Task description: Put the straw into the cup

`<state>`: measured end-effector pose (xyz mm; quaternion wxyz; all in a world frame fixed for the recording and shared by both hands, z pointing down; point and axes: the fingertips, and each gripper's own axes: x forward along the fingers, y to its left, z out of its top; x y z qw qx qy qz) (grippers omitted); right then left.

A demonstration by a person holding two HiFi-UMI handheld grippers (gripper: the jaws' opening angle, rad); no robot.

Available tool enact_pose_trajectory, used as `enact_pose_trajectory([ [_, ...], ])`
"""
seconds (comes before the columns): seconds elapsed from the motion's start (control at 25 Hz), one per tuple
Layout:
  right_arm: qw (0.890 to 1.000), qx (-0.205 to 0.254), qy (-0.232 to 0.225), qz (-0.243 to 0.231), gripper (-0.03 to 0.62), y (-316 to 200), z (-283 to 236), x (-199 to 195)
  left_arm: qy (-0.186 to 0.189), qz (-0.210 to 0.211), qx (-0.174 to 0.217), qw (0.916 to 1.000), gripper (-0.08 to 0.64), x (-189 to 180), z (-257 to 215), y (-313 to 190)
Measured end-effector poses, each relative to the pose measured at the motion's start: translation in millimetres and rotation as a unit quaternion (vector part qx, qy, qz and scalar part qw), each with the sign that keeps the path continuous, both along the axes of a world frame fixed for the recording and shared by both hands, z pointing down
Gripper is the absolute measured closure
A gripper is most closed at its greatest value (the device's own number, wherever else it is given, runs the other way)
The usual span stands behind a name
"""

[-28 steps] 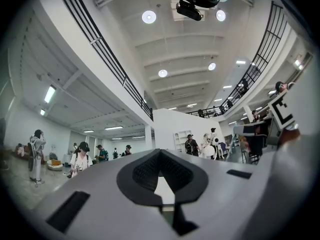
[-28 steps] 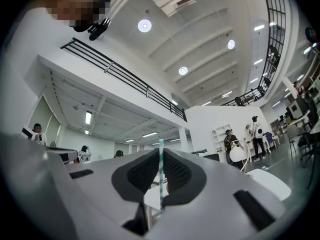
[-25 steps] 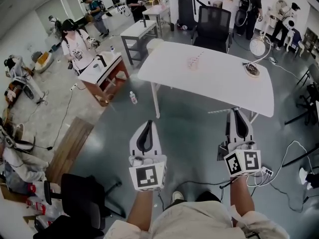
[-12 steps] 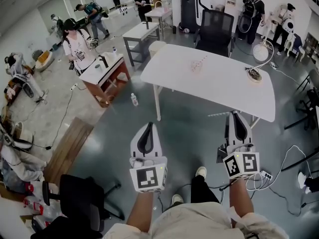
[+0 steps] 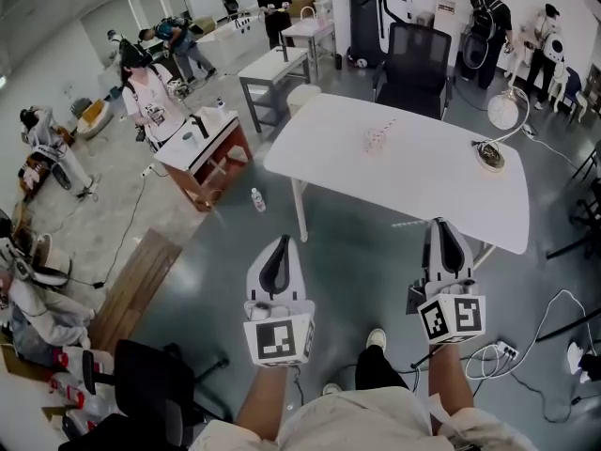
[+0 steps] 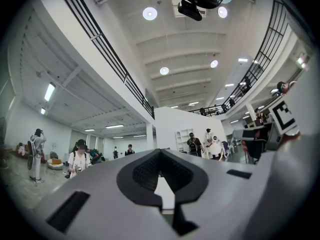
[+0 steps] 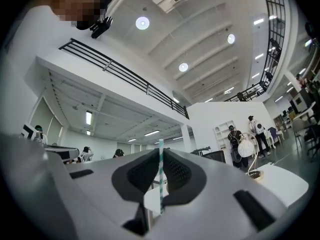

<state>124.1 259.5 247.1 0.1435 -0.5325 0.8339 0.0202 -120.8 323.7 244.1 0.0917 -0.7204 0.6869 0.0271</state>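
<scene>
Now nearer the white counter point(image 5: 441, 181) than 1 second ago, the person carries 2 grippers, each topped by a black-and-white square marker. The right gripper point(image 7: 160, 153) has its fingers clamped on a green-and-white striped straw point(image 7: 160, 179), held upright. The left gripper point(image 6: 160, 151) has its fingers together, empty. The cup point(image 5: 375, 140) stands on the counter, well apart from both.

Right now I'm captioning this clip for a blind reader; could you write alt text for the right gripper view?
The right gripper is shut on a thin green-and-white striped straw that stands upright between its jaws. Beyond are a white table with a desk lamp and a large hall with people standing.
</scene>
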Motion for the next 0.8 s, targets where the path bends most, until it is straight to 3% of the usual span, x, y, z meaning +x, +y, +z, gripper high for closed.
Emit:
enact_pose_trajectory([
  [0.8, 0.998, -0.043, -0.040, 0.009, 0.569, -243, 26, 118, -0.001, 0.005, -0.026, 0.9996, 0.557, 113, 5, -243],
])
